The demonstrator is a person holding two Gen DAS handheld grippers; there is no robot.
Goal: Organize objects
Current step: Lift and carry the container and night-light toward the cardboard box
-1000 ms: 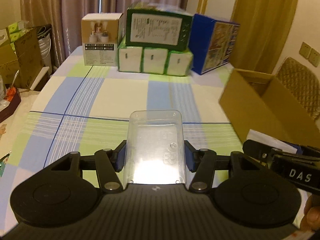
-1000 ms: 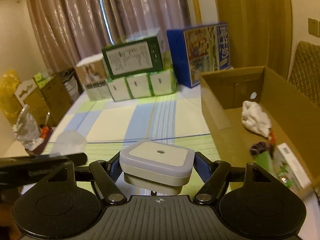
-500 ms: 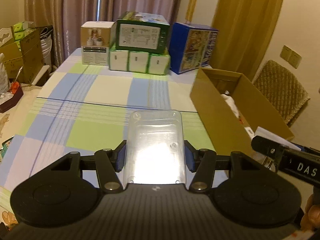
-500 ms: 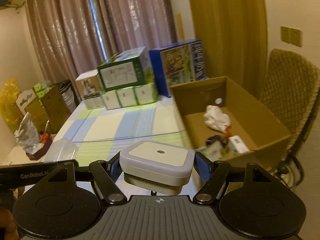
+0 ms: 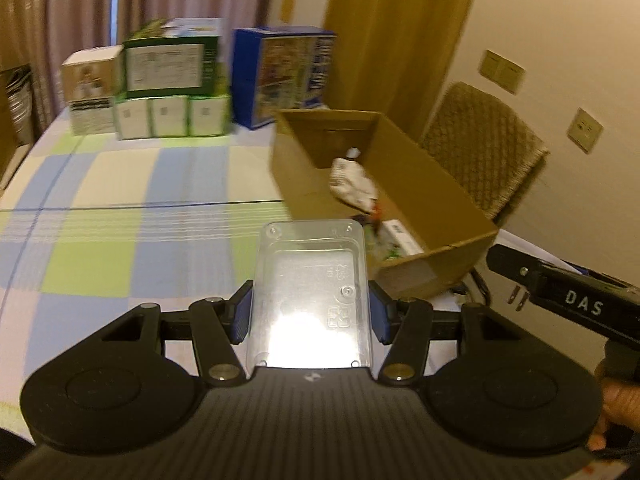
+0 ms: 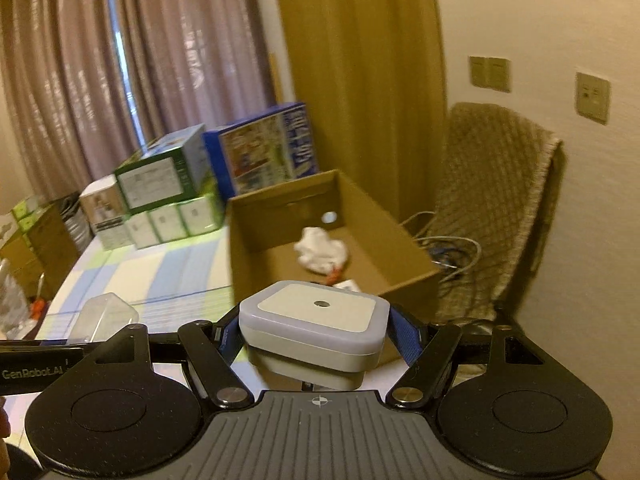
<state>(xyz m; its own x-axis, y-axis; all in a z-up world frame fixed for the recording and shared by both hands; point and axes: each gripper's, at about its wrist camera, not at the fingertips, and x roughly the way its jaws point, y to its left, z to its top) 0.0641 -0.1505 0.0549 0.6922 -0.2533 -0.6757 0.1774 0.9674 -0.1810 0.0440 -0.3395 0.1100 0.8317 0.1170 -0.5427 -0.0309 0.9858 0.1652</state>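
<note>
Carrying loads toward the open brown cardboard box (image 5: 436,184), the left gripper (image 5: 310,312) clamps a clear rectangular plastic case (image 5: 310,280), the right gripper (image 6: 316,332) a white square plug-in night light (image 6: 316,320).

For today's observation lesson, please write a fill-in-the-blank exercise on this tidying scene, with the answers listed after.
1. The left tongs hold a clear plastic ____.
2. The right tongs grip a white plug-in night ____.
3. The open cardboard box sits on the checked ____.
4. Inside the box lies a crumpled white ____.

Answers: container; light; tablecloth; cloth
</note>
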